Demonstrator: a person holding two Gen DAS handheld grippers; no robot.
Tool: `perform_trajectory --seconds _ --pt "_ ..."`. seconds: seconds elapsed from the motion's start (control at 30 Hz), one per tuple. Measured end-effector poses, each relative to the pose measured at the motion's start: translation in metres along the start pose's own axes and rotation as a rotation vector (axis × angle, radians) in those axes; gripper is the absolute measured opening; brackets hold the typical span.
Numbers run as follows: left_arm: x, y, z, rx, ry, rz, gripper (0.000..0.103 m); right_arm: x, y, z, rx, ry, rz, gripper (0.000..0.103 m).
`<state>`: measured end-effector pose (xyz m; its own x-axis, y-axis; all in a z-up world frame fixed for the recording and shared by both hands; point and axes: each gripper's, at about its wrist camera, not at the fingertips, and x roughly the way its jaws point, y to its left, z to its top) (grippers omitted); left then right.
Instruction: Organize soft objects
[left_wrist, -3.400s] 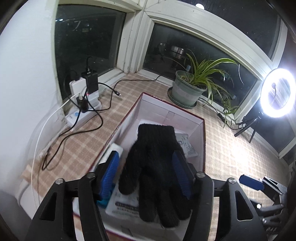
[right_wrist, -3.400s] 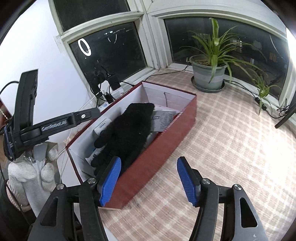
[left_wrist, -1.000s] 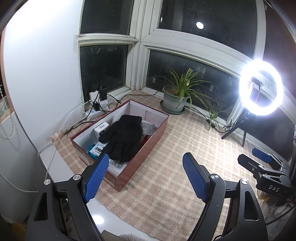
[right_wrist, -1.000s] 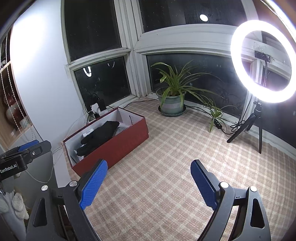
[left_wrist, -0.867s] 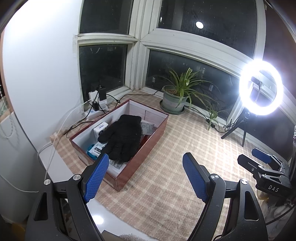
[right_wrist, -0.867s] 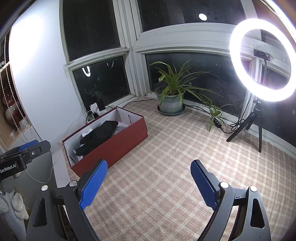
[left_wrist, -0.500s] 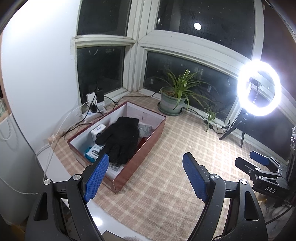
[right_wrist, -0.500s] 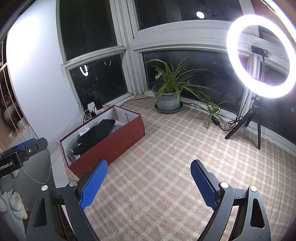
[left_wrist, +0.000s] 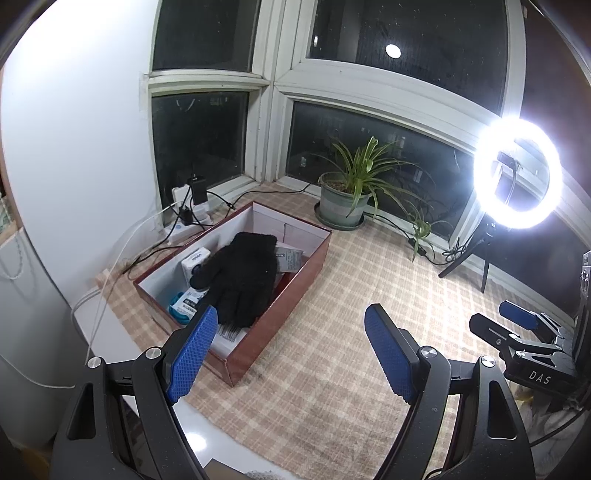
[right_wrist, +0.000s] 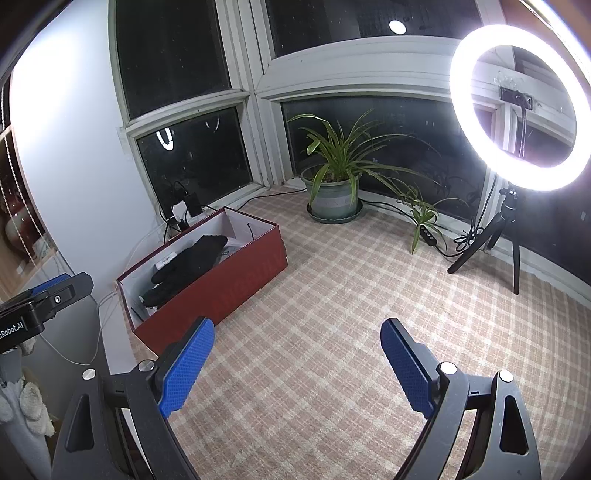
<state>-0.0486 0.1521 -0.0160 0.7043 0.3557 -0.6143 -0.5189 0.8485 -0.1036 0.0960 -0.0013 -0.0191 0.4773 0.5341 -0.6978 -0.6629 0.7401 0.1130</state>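
Jaws first: both of mine stand wide with nothing between the blue pads. My left gripper (left_wrist: 291, 354) sits at the bottom of its frame, and only checked mat shows in the gap. Same story for my right gripper (right_wrist: 297, 367) in its own view. Wide and empty makes sense to me, since there's nothing within reach to pinch right now.

Going outward, the black knit glove (left_wrist: 242, 275) is left of centre in the left view, lying flat in the red cardboard box (left_wrist: 295, 273), fingers pointing toward the near end. It rests on top of some small white packets and cartons (left_wrist: 195, 260), so it rides high instead of sinking to the bottom. From the right side the same glove shows in the middle left of the frame, well apart from my pads.

Further back, a potted spider plant (left_wrist: 345, 195) stands by the window in the upper middle, and a ring light (left_wrist: 517, 171) glares at the right edge.

My guess is the glove's sorted, and I'm hanging back to look for the next soft thing. I can't see one on the mat.
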Motion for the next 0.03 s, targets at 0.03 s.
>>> perform_trajectory --seconds 0.03 --pt "0.0008 0.0001 0.0002 0.000 0.001 0.001 0.082 -0.0001 0.0002 0.0003 0.001 0.000 0.000 0.089"
